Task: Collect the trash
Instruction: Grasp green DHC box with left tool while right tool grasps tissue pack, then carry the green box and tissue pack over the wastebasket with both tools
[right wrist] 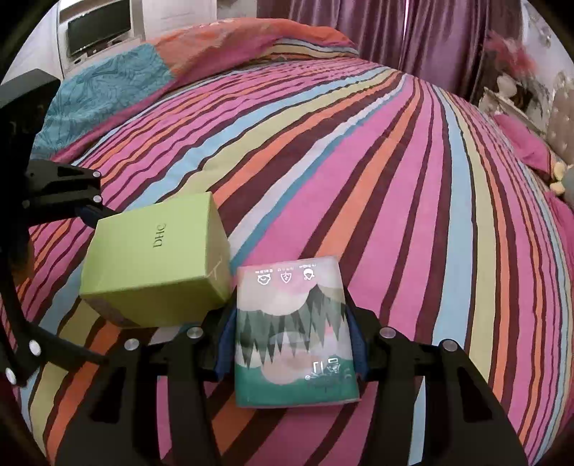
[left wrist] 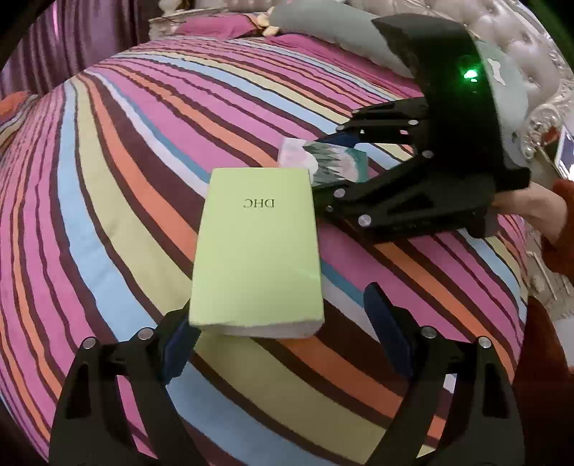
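Note:
A light green DHC box (left wrist: 256,247) lies on the striped bedspread (left wrist: 107,186). Its near end sits between the fingers of my left gripper (left wrist: 283,337), which is open; the right pad stands clear of the box. Just beyond the box, my right gripper (left wrist: 333,168) is shut on a tissue pack (left wrist: 324,163) printed with a forest scene. In the right wrist view the tissue pack (right wrist: 292,329) is squeezed between both blue pads of the right gripper (right wrist: 290,315). The green box (right wrist: 158,265) touches the pack's left side, with the left gripper (right wrist: 97,286) straddling its far end.
Pillows (right wrist: 107,82) lie at one end of the bed and purple curtains (right wrist: 394,36) hang behind. A tufted headboard (left wrist: 520,46) and grey cushion (left wrist: 323,32) are at the other end. A person's hand (left wrist: 531,204) holds the right gripper; a phone (left wrist: 567,154) lies nearby.

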Available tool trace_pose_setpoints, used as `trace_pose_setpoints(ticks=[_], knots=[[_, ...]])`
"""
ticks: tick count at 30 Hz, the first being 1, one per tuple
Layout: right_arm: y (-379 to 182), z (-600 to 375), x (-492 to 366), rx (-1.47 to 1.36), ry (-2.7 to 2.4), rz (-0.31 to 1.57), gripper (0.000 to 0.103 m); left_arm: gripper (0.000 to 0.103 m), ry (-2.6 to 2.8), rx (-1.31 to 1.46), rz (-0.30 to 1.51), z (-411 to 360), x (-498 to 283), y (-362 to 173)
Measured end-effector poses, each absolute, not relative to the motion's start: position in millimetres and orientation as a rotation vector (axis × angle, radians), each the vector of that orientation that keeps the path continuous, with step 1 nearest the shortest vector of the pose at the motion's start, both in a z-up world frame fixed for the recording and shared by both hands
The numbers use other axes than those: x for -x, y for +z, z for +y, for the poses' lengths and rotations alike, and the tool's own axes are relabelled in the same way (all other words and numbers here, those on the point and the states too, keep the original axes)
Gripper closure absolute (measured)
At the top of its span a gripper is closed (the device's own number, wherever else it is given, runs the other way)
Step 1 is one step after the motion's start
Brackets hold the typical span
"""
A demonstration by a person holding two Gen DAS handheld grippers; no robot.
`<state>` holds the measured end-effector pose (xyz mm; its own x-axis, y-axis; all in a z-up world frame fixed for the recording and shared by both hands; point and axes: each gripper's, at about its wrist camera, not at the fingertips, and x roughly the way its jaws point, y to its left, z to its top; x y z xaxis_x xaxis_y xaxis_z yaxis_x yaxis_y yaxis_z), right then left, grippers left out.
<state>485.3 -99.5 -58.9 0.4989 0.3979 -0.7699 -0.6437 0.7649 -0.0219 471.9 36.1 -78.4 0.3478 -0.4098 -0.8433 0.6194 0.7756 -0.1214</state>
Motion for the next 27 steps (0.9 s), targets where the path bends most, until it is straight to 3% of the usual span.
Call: trace_pose_setpoints(ticks=[3,4,5,14,27], knots=[[-62.9,-91.9,-477.4,0.342,0.659,0.84,0.055,0.024,-0.578,-0.232,0.995,29.4,-471.0,-84.8],[-63.9,-90.7,-474.8,0.358,0.638,0.832,0.055,0.04,-0.526,-0.252,0.977,27.1,-470.1,-87.1],[-64.6,-91.6,-474.5,0.35,0.628,0.832,0.055,0.045,-0.491,-0.258,0.967,27.8,-471.6,-88.1],[-61.1,-117.7,-448.6,0.119,0.578,0.875,0.056,0.046,-0.394,-0.078,0.98,37.9,-443.9,-80.6],[-36.2,-169.2,-308.6,-0.12,0.468,0.879,0.056,0.046,-0.281,0.022,0.931,25.1,-298.7,-33.1]])
